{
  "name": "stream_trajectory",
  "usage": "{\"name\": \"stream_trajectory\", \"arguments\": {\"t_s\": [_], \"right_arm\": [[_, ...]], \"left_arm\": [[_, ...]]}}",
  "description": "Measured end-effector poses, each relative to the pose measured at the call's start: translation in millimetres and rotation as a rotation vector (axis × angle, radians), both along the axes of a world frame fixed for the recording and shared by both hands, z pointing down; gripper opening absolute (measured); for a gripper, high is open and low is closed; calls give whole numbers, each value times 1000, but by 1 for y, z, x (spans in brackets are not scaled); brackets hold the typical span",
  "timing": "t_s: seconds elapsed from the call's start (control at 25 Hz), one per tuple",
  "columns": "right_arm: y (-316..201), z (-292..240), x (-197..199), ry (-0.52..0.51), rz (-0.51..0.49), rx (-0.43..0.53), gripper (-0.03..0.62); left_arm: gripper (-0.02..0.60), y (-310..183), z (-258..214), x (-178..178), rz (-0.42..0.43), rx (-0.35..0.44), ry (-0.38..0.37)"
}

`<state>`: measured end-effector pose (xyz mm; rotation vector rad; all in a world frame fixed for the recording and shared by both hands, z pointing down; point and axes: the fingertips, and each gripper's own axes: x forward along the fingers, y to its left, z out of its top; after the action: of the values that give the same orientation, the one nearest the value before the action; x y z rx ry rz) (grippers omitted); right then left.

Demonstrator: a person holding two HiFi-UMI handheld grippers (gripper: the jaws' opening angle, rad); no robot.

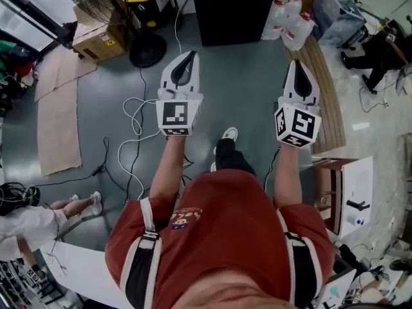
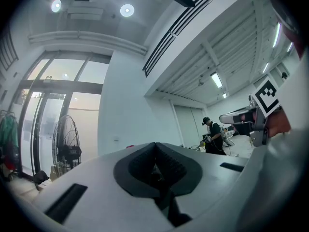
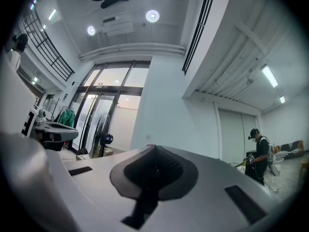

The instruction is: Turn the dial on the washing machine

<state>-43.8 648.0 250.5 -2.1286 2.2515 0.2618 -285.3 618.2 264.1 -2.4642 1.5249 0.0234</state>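
We hold the left tool [image 1: 191, 58] and the right tool [image 1: 297, 65] clenched on nothing, out over the floor [image 1: 244, 89]; no washing machine or dial shows in any view; we judge the turning not yet begun.

The black appliance [image 1: 232, 11] is cut by the top edge (washer or not, I can't tell; its controls are too small to make out). Left of it, the fan [image 1: 147, 50] loses part of its head to that edge. Well below and left of it, a bystander [image 1: 29, 227] shows only a sleeve and a leg. Below it, the wearer's hands hide behind the left gripper [image 1: 190, 58] and right gripper [image 1: 297, 64].
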Motion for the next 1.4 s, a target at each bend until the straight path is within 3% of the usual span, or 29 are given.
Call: {"name": "stream_trajectory", "arguments": {"t_s": [0.44,1.0,1.4], "right_arm": [[-113,21,19,-21,16,-40,8],[-269,41,76,-57,68,-93,9],[-349,58,98,-56,71,-123,9]], "left_arm": [[9,-111,11,21,23,-30,-17],[9,-275,16,79,56,-48,-32],[9,-354,29,105,59,-59,-18]]}}
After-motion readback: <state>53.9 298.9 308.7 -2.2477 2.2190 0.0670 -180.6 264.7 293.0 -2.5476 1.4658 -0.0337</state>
